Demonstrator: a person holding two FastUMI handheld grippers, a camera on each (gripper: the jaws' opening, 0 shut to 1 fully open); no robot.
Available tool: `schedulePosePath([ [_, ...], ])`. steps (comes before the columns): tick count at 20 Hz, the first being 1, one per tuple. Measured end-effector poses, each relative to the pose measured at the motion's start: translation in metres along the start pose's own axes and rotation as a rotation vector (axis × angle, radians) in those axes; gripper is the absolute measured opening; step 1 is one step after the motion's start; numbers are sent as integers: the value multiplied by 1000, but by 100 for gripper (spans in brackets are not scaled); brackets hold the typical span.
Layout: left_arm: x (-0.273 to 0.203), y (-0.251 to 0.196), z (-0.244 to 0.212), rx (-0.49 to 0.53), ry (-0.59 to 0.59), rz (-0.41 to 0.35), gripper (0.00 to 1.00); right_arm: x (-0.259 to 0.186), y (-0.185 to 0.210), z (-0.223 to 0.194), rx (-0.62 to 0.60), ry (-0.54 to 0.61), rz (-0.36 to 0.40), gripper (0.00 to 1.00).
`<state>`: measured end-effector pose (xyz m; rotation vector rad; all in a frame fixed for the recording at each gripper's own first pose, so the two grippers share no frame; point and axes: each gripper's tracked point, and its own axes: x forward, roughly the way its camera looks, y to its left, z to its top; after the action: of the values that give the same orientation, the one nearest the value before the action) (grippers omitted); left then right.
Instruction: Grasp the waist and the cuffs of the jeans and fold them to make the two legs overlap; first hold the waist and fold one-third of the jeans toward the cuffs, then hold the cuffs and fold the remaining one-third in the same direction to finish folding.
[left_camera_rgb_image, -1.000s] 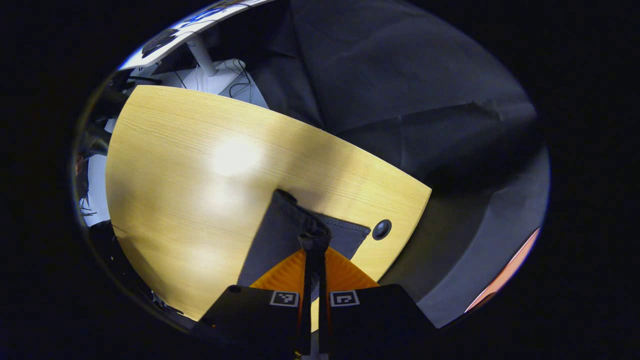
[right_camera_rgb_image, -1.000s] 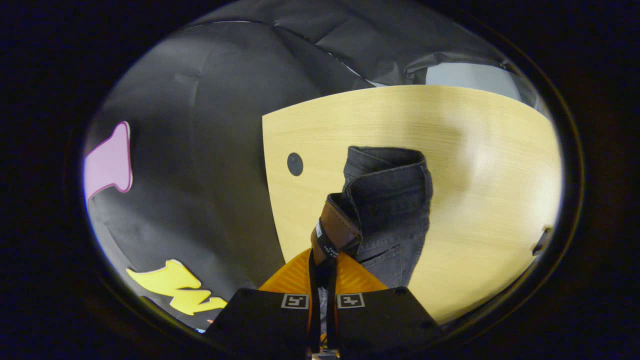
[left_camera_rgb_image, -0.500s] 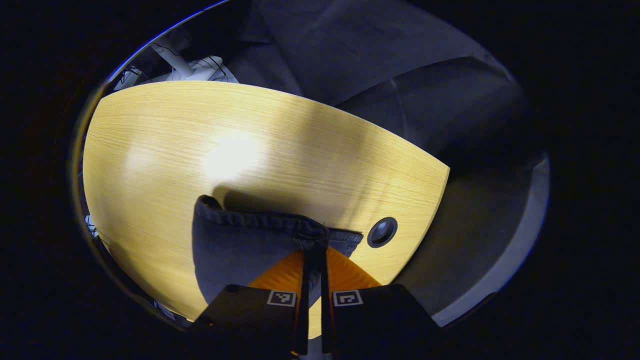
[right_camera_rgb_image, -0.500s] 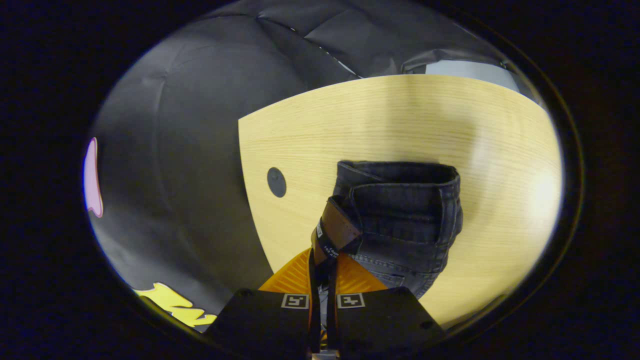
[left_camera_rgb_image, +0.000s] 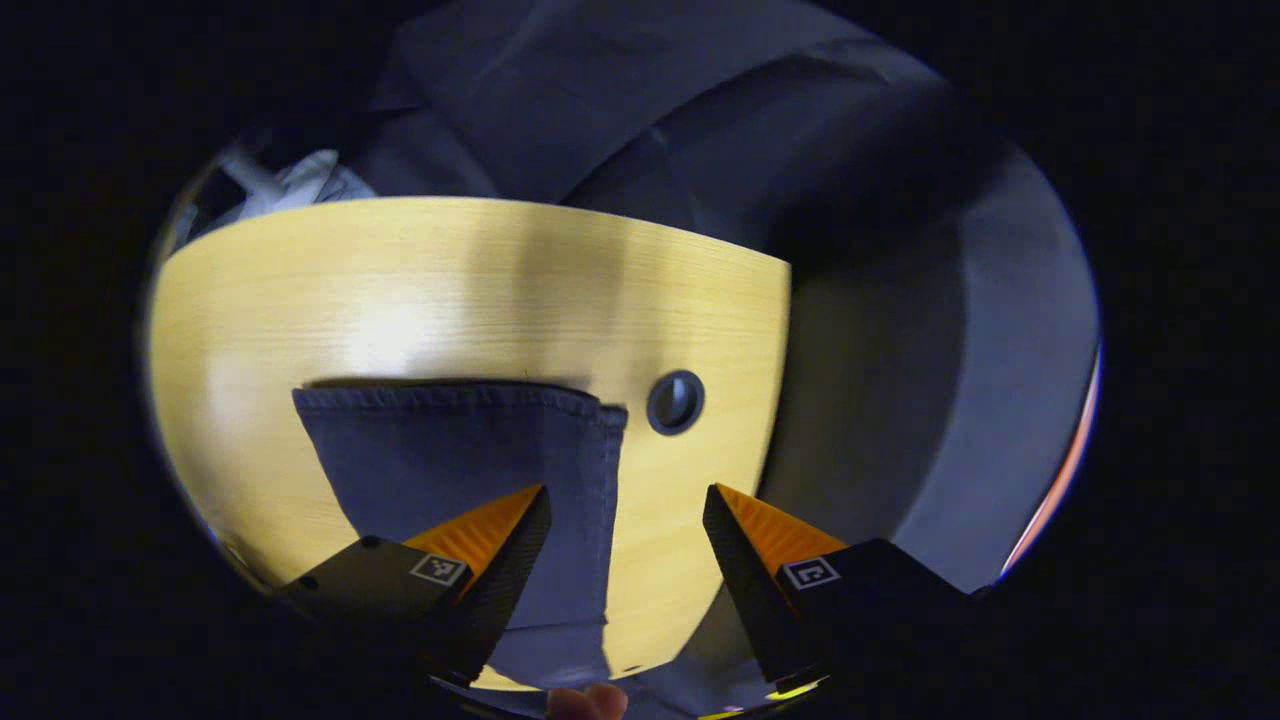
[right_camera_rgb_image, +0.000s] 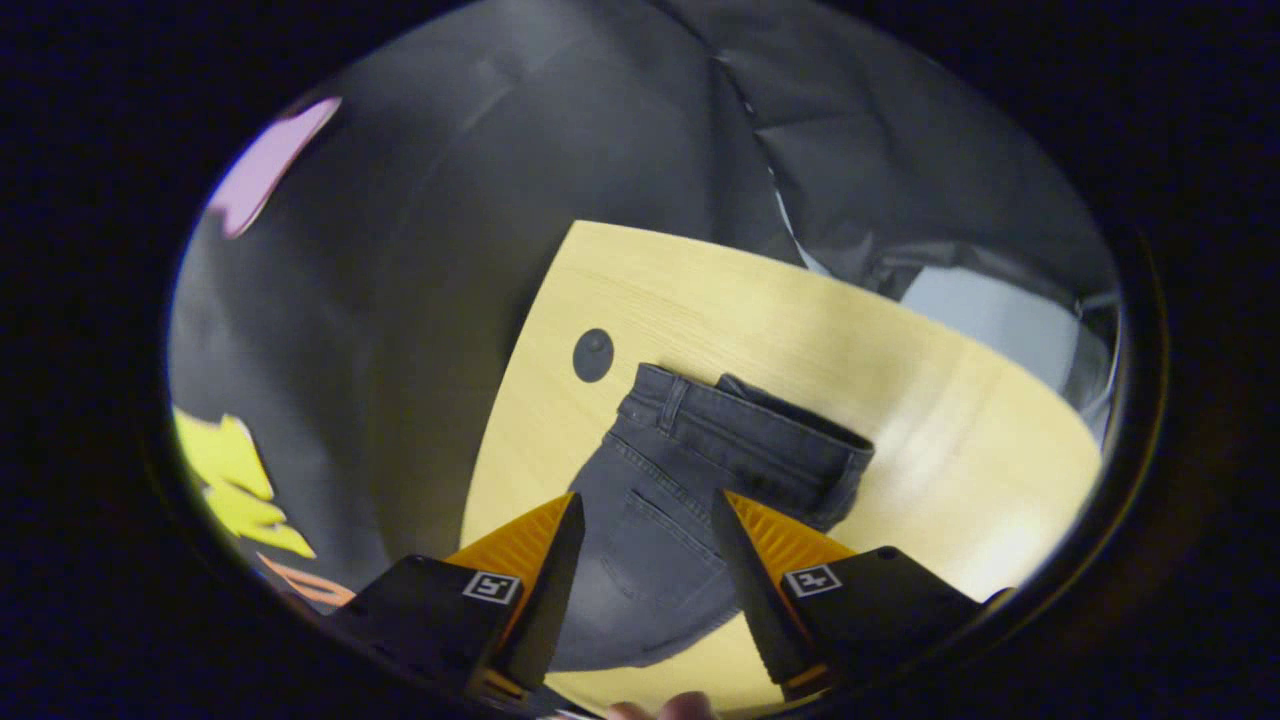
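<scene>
Dark grey jeans lie flat on the light wooden table. In the left gripper view the cuffs (left_camera_rgb_image: 460, 440) rest with their hem edge straight, and my left gripper (left_camera_rgb_image: 625, 495) stands open just above them, its left finger over the cloth and nothing held. In the right gripper view the waist (right_camera_rgb_image: 745, 435) with its waistband and back pocket lies flat near the table's corner, and my right gripper (right_camera_rgb_image: 645, 505) hangs open over the pocket area, holding nothing.
A round dark cable hole (left_camera_rgb_image: 675, 402) sits in the table beside the cuffs, and another cable hole (right_camera_rgb_image: 593, 354) is near the waist. The table edge (left_camera_rgb_image: 785, 400) drops off close to the right of the cuffs. Black cloth walls surround the table (right_camera_rgb_image: 950, 440).
Both grippers were shut on the jeans, left on the cuffs, right on the waist. They lowered the cloth to the table, opened and let go; the jeans now lie flat.
</scene>
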<state>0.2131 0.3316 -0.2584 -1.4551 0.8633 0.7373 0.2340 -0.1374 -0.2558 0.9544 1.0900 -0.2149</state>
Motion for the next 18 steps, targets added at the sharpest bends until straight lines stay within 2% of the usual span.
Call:
schedulePosePath([
  [1, -24, -13, -16, 106, -9, -46, 100, -18, -5, 1, -157, -65, -19, 81],
  [2, -41, -19, -28, 175, -17, -76, 98, -25, -5, -1, -247, -111, -26, 73],
  [3, -64, -28, -44, 283, -42, -119, 99, -38, -1, -7, -364, -173, -7, 81],
  [4, -80, -36, -58, 407, -74, -163, 99, -55, 6, -12, -520, -262, 30, 73],
  [5, -88, -38, -75, 516, -96, -204, 99, -67, 10, -16, -597, -314, 49, 77],
  [6, -103, -42, -93, 671, -148, -251, 99, -79, 13, -25, -662, -358, 65, 80],
  [9, -139, -38, -144, 978, -288, -366, 99, -95, 5, -50, -738, -411, 83, 86],
  [10, -149, -31, -168, 1058, -325, -399, 99, -99, 4, -57, -745, -416, 92, 92],
  [12, -163, -12, -200, 1162, -360, -442, 98, -107, -7, -65, -746, -448, 94, 92],
  [14, -175, 14, -224, 1276, -427, -442, 98, -121, -17, -70, -755, -514, 64, 95],
  [15, -188, 37, -261, 1355, -477, -451, 99, -120, -21, -87, -770, -513, 46, 90],
  [16, -196, 52, -280, 1373, -499, -447, 99, -108, -30, -91, -754, -477, 26, 90],
  [17, -196, 65, -300, 1365, -471, -439, 98, -93, -51, -82, -705, -445, 16, 95],
  [18, -199, 71, -309, 1360, -460, -430, 98, -81, -64, -75, -634, -410, 14, 95],
])
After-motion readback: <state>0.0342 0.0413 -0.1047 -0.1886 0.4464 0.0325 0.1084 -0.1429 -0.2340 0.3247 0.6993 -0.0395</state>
